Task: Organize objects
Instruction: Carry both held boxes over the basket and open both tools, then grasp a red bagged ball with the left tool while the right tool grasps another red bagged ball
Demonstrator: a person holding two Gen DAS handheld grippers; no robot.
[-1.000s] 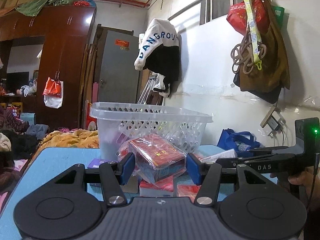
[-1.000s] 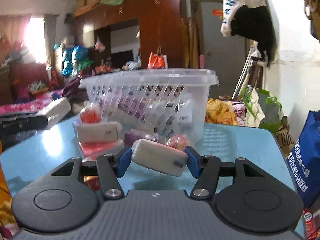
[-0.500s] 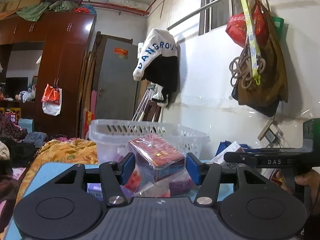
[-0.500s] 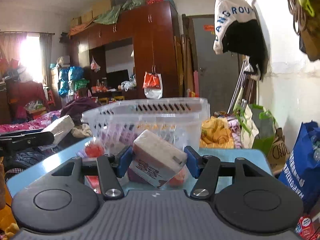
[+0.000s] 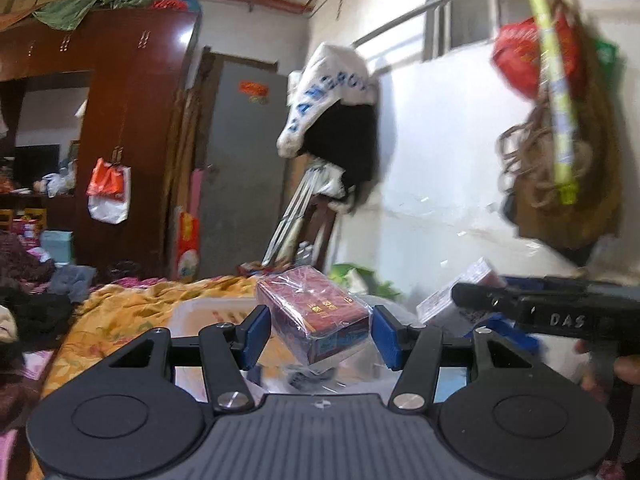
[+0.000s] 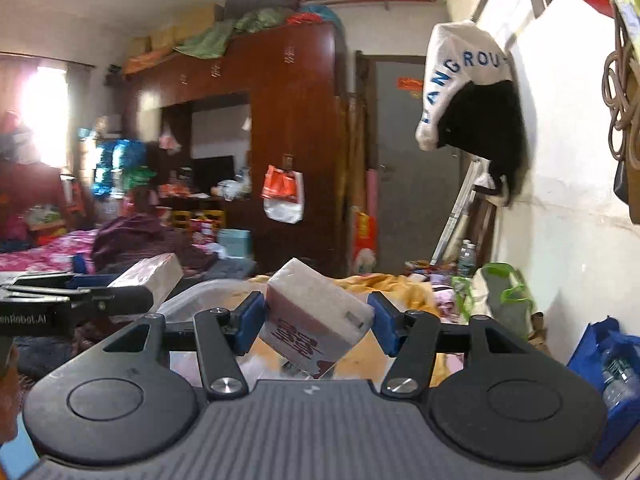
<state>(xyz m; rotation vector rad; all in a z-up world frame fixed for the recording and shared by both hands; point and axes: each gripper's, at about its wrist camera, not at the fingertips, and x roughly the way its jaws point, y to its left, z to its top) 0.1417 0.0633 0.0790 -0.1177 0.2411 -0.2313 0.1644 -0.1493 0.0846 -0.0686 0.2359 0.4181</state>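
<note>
A: Left view: our left gripper clamps the red box, mid-frame; the basket has dropped low, so we've lifted above it.

B: Right view: our right gripper grips the white pack, likewise raised over the basket, probably; it's blurred. Dropping comes next.

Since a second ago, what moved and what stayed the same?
Both grippers went up: the left gripper lifted the red box and the right gripper lifted the white pack off the blue table until the white basket sank below them. Nothing was let go; both jaws stayed clamped on their loads.
</note>
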